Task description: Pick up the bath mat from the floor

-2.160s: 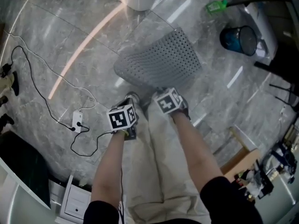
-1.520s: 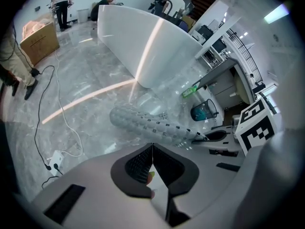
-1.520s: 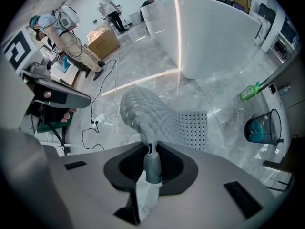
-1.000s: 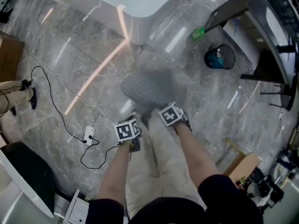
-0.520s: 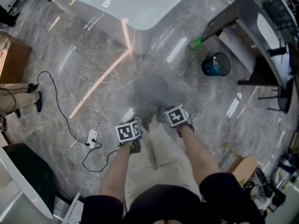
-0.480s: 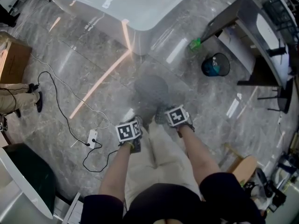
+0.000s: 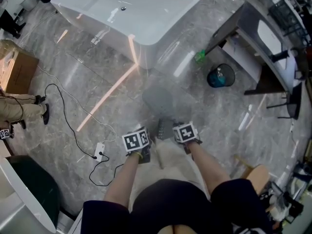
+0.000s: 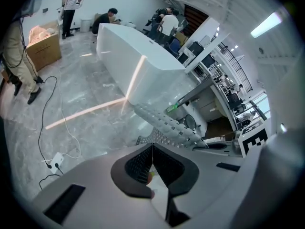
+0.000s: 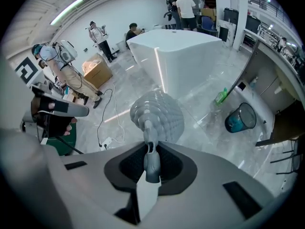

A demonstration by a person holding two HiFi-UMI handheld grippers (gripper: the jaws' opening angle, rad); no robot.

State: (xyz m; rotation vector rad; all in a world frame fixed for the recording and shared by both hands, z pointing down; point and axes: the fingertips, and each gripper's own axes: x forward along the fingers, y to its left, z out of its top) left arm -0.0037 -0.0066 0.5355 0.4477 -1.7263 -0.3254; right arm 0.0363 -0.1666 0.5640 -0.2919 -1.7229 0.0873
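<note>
The grey bath mat (image 7: pixel 163 112), studded with small bumps, hangs off the floor in front of the person's legs. My left gripper (image 7: pixel 146 133) and my right gripper (image 7: pixel 171 126) hold its upper edge side by side at waist height. In the right gripper view a fold of the mat (image 9: pixel 157 114) is pinched between the shut jaws of the right gripper (image 9: pixel 151 149), and the rest droops beyond them. In the left gripper view the left gripper (image 8: pixel 152 149) is shut, with the mat's edge (image 8: pixel 174 127) running up and off to the right.
A white bathtub (image 7: pixel 126 13) stands ahead on the grey marble floor. To the right are a blue waste bin (image 7: pixel 220 76), a green bottle (image 7: pixel 200 56) and a dark counter (image 7: pixel 253 38). A cable with a power strip (image 7: pixel 99 151) lies left. A cardboard box (image 7: pixel 17 67) and a person's legs (image 7: pixel 24 108) are further left.
Both grippers have risen with the mat. It has left the floor, where it lay spread out, and now hangs bunched and narrow. The floor looks farther away and the bathtub has come into view.
</note>
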